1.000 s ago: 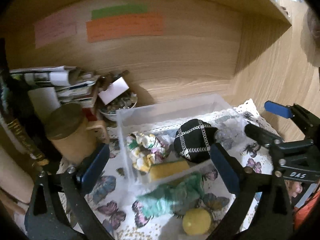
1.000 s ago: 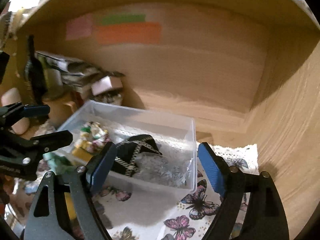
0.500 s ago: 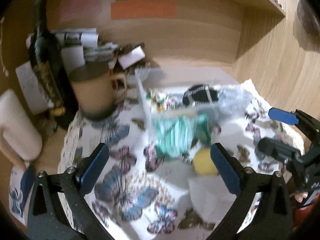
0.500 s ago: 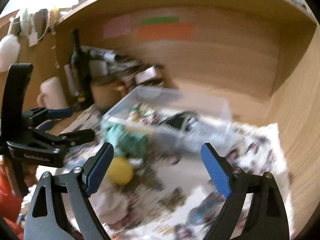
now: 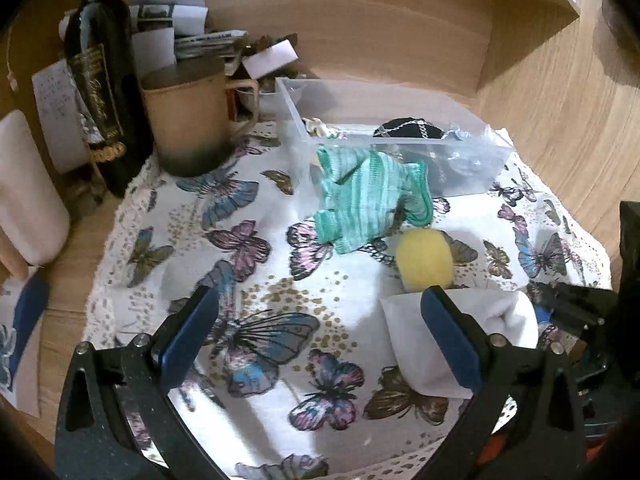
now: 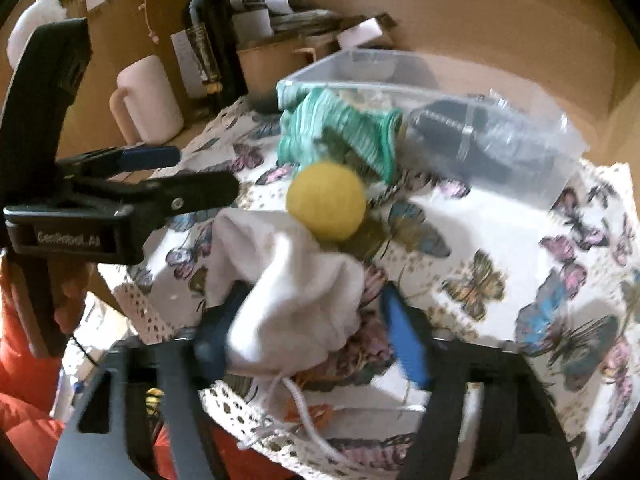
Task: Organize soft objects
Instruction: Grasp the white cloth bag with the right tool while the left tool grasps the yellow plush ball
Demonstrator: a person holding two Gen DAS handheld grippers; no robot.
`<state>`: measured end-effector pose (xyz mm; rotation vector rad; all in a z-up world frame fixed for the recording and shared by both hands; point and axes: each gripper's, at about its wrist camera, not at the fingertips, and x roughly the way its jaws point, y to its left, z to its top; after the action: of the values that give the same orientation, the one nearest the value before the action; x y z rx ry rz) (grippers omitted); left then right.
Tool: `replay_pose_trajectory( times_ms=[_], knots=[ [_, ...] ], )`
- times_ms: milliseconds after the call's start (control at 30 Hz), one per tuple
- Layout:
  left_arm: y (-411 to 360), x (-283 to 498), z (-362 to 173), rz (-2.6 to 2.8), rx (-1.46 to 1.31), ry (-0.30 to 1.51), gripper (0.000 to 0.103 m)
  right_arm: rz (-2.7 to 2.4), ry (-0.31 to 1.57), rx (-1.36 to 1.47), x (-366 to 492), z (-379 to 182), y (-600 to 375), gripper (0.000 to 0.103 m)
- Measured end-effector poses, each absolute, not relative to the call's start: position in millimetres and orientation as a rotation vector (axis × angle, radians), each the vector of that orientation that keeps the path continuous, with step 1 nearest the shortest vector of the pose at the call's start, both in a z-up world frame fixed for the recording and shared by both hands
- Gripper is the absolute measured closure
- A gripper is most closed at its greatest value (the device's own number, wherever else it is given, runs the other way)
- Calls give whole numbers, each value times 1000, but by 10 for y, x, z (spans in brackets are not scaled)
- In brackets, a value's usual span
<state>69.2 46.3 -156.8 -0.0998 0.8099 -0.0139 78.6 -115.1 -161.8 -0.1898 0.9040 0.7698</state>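
Butterfly-print cloth (image 5: 248, 320) covers the wooden desk (image 5: 76, 240) in the left wrist view, where the left tool (image 5: 316, 336) hangs with jaws apart over it; one green striped sock (image 5: 368, 196) leans on one clear bin (image 5: 400, 120), one yellow ball (image 5: 424, 258) just beside it. From the right wrist view, the right tool (image 6: 308, 336) has its jaws either side of one white sock (image 6: 296, 288), but blur hides whether they grip; the ball (image 6: 326, 200) touches that sock.

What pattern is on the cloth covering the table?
Butterflies in blue, pink and brown on the white cloth, clearest in the left wrist view.
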Motion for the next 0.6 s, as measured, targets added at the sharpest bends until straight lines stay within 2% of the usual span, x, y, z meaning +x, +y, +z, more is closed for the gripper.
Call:
replay_pose_trajectory(
  times_ms=[67, 167, 267, 400, 600],
  knots=[
    [433, 717, -1580, -31, -117, 807, 0, 773, 899, -174, 754, -1603, -1202, 69],
    [365, 785, -1572, -58, -136, 802, 0, 753, 874, -168, 722, -1544, -1297, 79],
    [265, 847, -1569, -81, -134, 791, 1, 708, 844, -162, 718, -1464, -1434, 82],
    [93, 981, -1628, -113, -96, 819, 17, 611, 799, -142, 762, -1348, -1680, 82],
    [-83, 1160, -1703, -173, -116, 867, 17, 500, 753, -98, 859, -1212, -2019, 82]
  ],
)
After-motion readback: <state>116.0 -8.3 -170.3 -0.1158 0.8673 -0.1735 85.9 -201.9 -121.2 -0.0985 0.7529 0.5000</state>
